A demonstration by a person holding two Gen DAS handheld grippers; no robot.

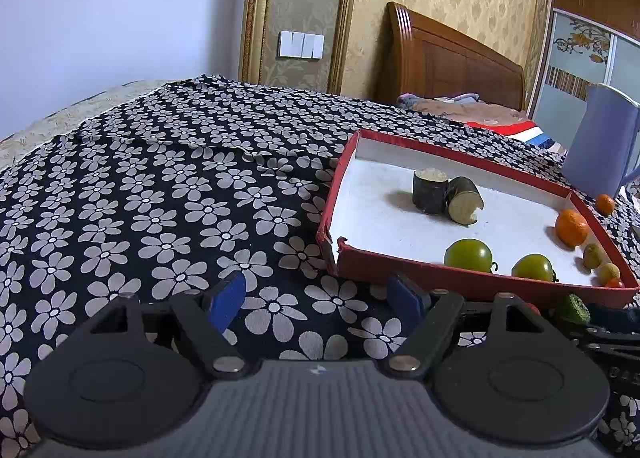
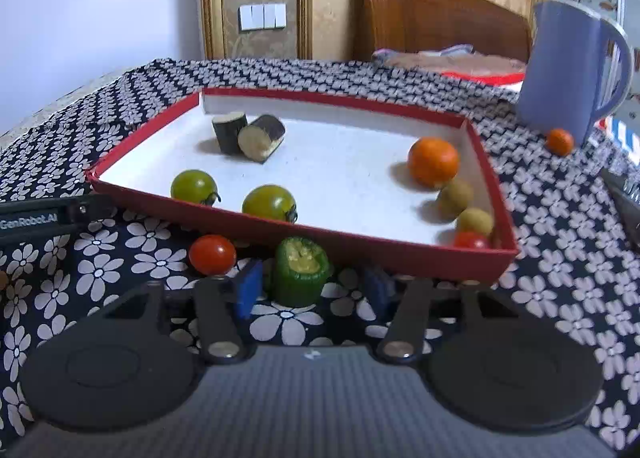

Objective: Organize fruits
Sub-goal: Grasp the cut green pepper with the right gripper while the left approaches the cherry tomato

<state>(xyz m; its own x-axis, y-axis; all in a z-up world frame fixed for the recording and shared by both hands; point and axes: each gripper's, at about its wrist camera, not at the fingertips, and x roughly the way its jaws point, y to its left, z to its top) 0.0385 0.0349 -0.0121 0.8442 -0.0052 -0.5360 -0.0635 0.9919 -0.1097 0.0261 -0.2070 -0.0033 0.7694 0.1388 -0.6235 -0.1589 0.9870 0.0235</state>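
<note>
Flowered cloth (image 2: 560, 258) covers my table. Left tongs (image 1: 316, 298) gape wide over bare cloth. Right tongs (image 2: 314, 292) straddle the green chunk (image 2: 300, 276) without pinching it, just before the red tray (image 2: 400, 254) of fruit.

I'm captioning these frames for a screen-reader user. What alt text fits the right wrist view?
The right gripper straddles a green cut vegetable piece on a flowered cloth, pads not yet touching it, beside a red tomato. Behind sits a red tray holding two green tomatoes, an orange and dark cut pieces; a blue jug stands far right.
</note>
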